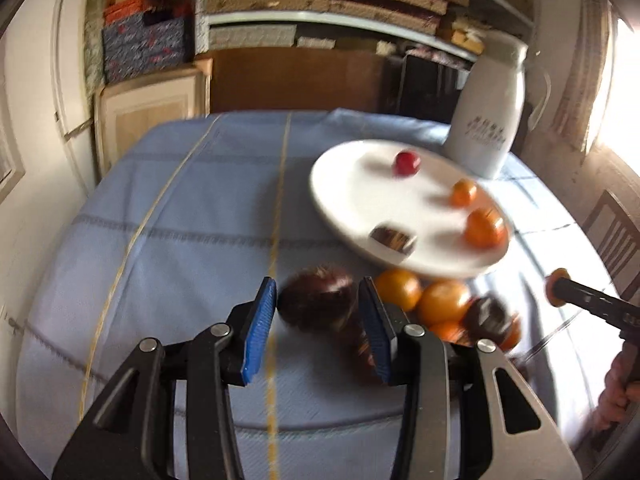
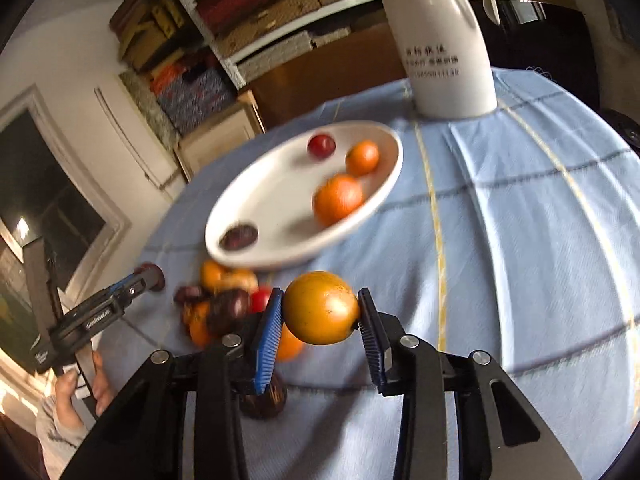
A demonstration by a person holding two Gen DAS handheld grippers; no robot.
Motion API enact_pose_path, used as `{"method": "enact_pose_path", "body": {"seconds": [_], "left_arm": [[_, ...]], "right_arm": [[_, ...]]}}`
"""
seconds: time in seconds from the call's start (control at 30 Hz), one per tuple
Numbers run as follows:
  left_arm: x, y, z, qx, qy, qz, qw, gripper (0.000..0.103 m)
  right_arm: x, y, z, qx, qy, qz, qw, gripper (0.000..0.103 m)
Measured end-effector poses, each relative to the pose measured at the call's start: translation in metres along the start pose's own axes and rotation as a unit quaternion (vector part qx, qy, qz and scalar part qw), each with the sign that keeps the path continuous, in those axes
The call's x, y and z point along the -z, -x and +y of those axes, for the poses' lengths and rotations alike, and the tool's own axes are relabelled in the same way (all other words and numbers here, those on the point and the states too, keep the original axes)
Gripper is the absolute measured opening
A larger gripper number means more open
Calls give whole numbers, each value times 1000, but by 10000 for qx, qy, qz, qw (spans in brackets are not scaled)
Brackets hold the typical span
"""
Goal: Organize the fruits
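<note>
My right gripper is shut on a yellow-orange fruit, held above the blue cloth just in front of the white plate. The plate holds a red fruit, two oranges and a dark fruit. My left gripper has its blue pads on either side of a dark brown fruit; the image is blurred and contact is unclear. A pile of oranges and dark fruits lies on the cloth beside it. The plate also shows in the left wrist view.
A tall white jug stands behind the plate, also in the left wrist view. The round table has a blue checked cloth. Shelves of boxes line the wall behind. A wooden chair stands at right.
</note>
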State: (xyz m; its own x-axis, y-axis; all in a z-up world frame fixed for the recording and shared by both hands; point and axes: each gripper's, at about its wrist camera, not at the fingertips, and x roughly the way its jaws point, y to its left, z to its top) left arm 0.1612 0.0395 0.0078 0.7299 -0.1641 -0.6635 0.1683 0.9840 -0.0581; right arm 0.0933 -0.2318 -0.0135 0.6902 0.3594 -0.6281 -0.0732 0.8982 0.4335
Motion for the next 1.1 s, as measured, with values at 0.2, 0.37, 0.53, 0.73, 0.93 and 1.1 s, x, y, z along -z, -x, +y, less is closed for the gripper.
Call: {"method": "enact_pose_path", "body": {"seconds": [0.2, 0.37, 0.53, 0.73, 0.93, 1.1], "left_arm": [[-48, -28, -43, 82, -426, -68, 9990, 42], [-48, -47, -38, 81, -470, 101, 9988, 47], [-7, -38, 7, -402, -385, 452, 9974, 66], [14, -52, 29, -324, -138, 760, 9965, 70], [20, -64, 55, 235, 444, 903, 9947, 80], [18, -61, 61, -607, 61, 691, 9957, 80]], "right_arm": [[-47, -32, 16, 27, 97, 26, 9999, 38], [-56, -63, 31, -101, 220, 173, 9996, 38], [-50, -63, 26, -110, 231, 282, 9993, 38], [-48, -56, 27, -164, 219, 227, 9994, 38], [-47, -55, 26, -181, 191, 226, 9994, 38], [-47, -52, 24, -208, 155, 215, 9994, 38]]}}
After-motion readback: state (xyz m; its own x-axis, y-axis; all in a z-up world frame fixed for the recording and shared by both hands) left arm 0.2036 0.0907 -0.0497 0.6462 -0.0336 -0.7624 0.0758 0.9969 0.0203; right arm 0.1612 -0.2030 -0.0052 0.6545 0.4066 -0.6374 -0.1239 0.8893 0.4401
